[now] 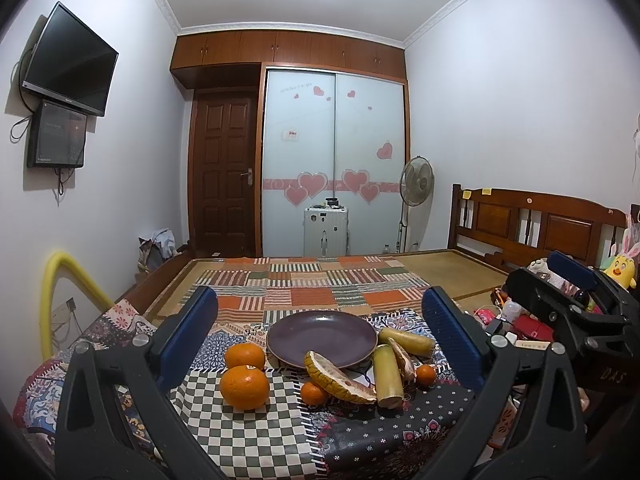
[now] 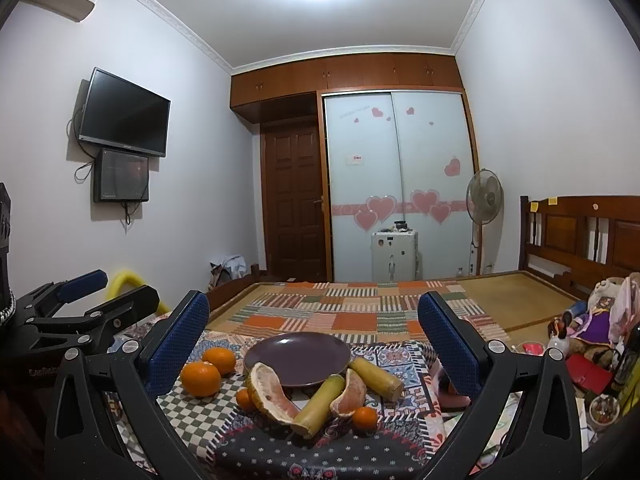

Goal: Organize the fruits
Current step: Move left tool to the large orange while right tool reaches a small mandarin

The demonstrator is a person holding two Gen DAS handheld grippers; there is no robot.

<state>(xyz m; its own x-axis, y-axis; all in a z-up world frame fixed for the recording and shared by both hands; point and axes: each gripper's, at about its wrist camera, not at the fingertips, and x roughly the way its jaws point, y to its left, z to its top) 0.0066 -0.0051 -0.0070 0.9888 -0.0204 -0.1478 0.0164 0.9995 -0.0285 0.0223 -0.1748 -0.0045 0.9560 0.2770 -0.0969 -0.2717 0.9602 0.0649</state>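
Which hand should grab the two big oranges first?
Probably the left gripper. It is open, and the two big oranges sit just beside its left finger, whereas from the right gripper they lie far off to the left.

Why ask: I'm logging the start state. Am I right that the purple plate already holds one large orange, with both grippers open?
Not quite. In the left wrist view the purple plate holds nothing; both large oranges sit on the patterned cloth beside it. The left gripper and right gripper are indeed open.
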